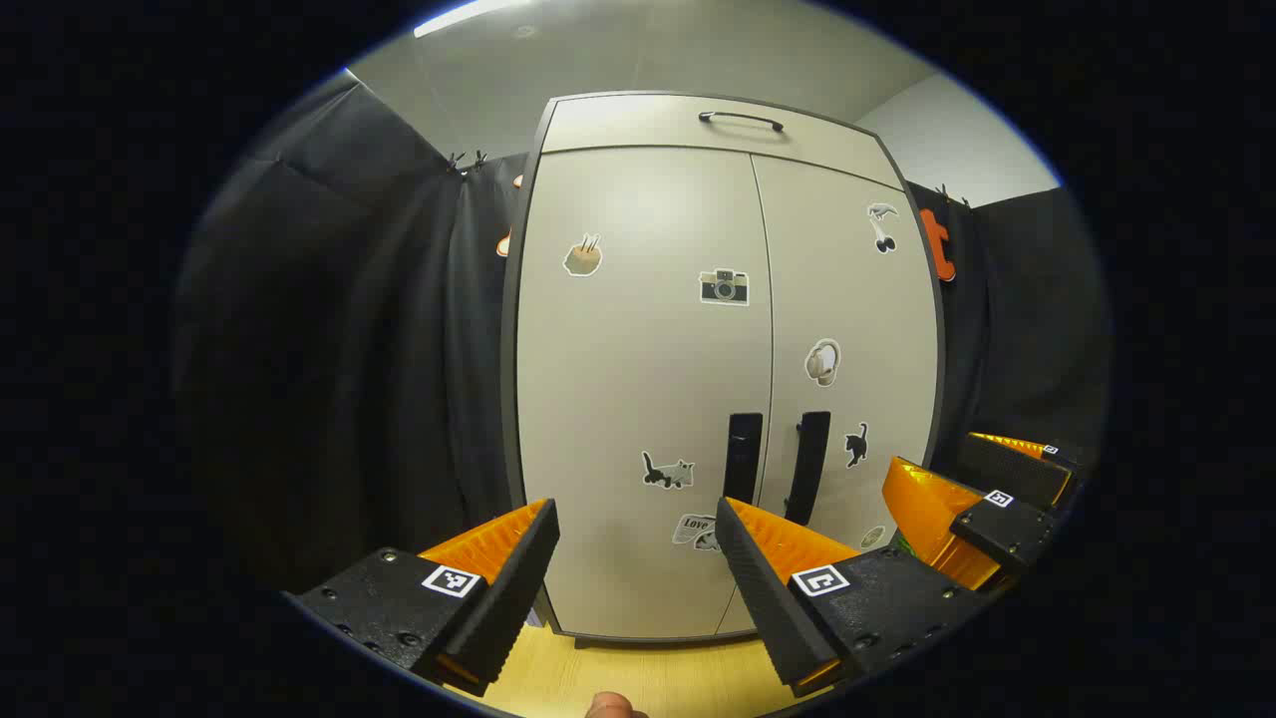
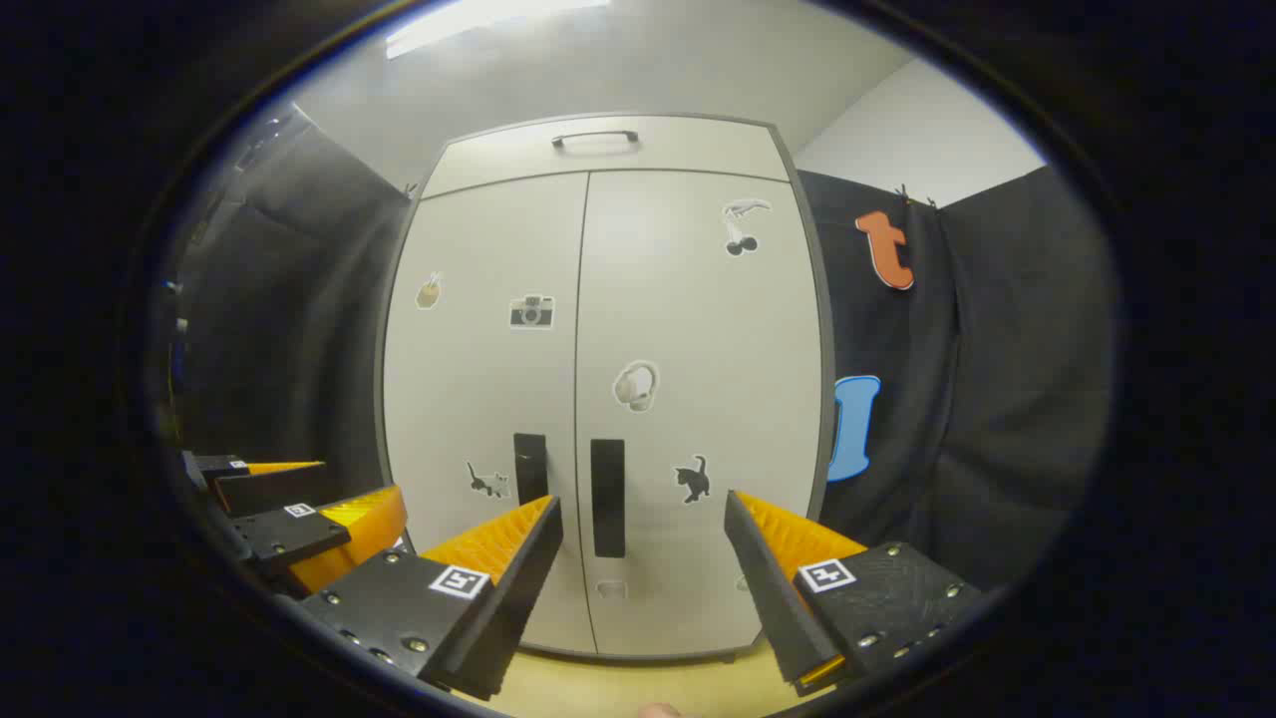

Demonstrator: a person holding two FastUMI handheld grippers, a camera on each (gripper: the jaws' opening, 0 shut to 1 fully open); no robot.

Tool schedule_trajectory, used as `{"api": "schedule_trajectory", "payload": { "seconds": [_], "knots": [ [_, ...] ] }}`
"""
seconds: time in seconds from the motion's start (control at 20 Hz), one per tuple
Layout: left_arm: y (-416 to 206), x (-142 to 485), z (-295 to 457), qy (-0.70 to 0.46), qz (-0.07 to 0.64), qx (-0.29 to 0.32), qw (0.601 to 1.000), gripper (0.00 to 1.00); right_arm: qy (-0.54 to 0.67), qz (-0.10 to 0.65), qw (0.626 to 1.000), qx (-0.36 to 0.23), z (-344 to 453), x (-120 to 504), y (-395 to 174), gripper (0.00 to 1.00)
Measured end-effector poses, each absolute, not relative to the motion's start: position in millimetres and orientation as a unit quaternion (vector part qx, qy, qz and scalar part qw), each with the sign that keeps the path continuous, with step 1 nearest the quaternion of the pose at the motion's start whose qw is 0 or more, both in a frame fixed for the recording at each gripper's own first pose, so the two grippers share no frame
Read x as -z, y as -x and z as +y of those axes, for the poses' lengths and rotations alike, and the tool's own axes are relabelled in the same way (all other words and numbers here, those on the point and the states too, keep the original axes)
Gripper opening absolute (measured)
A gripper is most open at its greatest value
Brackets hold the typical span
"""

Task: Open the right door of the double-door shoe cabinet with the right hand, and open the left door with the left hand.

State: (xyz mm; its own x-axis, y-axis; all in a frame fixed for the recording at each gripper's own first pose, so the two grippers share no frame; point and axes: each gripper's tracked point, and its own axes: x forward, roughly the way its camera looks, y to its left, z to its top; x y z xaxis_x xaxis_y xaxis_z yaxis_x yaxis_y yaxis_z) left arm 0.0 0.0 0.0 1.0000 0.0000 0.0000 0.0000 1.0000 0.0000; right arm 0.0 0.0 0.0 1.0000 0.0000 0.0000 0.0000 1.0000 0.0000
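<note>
Shoe cabinet point(image 2: 598, 399), both doors shut; two grippers waiting in front.

Right gripper point(image 2: 643, 543), fingers standing apart and empty, is facing the right door's handle point(image 2: 607, 497), an upright black bar at lower centre of the right gripper view, ahead between the fingers. Left gripper point(image 1: 638, 543), fingers likewise apart, is pointing at the left door's handle point(image 1: 743, 457), upright, just right of centre. Each gripper is nearer its own handle.
</note>
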Motion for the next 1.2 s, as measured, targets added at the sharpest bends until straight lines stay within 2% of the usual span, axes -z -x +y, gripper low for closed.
{"api": "schedule_trajectory", "payload": {
  "seconds": [0.1, 0.15, 0.2, 0.35, 0.4, 0.7, 0.75, 0.85, 0.9, 0.95, 1.0, 1.15, 1.2],
  "knots": [
    [0.4, 0.8, -0.9, 0.002, 0.001, 0.002, 1.0, 0.98, 0.003, -0.001, 1.0, 0.002, -1.8, -0.5, 0.5, 0.97],
    [-0.1, 1.4, -1.5, 0.003, 0.001, 0.003, 1.0, 0.98, 0.006, -0.001, 1.0, 0.003, -3.0, 0.3, 0.8, 0.94],
    [0.0, 1.0, -2.3, 0.004, 0.001, 0.003, 1.0, 0.98, 0.007, -0.002, 1.0, 0.004, -3.2, -0.4, 0.9, 0.97],
    [0.4, 0.1, -0.6, 0.006, -0.002, 0.003, 1.0, 0.98, 0.005, -0.003, 1.0, 0.003, -3.2, -0.8, -0.9, 0.97],
    [0.5, -1.1, 1.2, 0.006, -0.004, 0.001, 1.0, 0.98, 0.003, -0.003, 1.0, 0.002, -2.5, -0.8, -2.0, 0.94],
    [-3.6, -2.8, 9.8, 0.004, -0.006, -0.007, 1.0, 0.98, -0.002, -0.005, 1.0, 0.001, 1.1, -1.2, -9.7, 0.94],
    [-4.3, -2.1, 11.0, 0.003, -0.006, -0.008, 1.0, 0.98, -0.002, -0.002, 1.0, 0.0, 1.8, 0.4, -11.5, 0.97],
    [-5.9, -2.9, 13.6, 0.004, -0.007, -0.01, 1.0, 0.98, 0.0, 0.004, 1.0, -0.002, 4.8, 5.0, -15.1, 0.94],
    [-6.2, -3.8, 16.0, 0.004, -0.009, -0.012, 1.0, 0.98, 0.001, 0.006, 1.0, -0.003, 6.1, 7.4, -17.2, 0.97],
    [-6.2, -3.4, 18.6, 0.005, -0.009, -0.014, 1.0, 0.98, 0.002, 0.008, 1.0, -0.005, 8.5, 8.9, -19.2, 0.94],
    [-6.3, -3.7, 21.4, 0.005, -0.009, -0.017, 1.0, 0.98, 0.003, 0.009, 1.0, -0.007, 11.2, 10.4, -21.8, 0.97],
    [-5.8, -1.9, 32.5, 0.005, -0.006, -0.027, 1.0, 0.98, 0.0, 0.009, 1.0, -0.013, 18.2, 10.1, -28.7, 0.97],
    [-5.4, -1.3, 36.5, 0.005, -0.005, -0.031, 0.999, 0.98, -0.001, 0.01, 1.0, -0.015, 20.4, 10.9, -31.9, 0.94]
  ]
}}
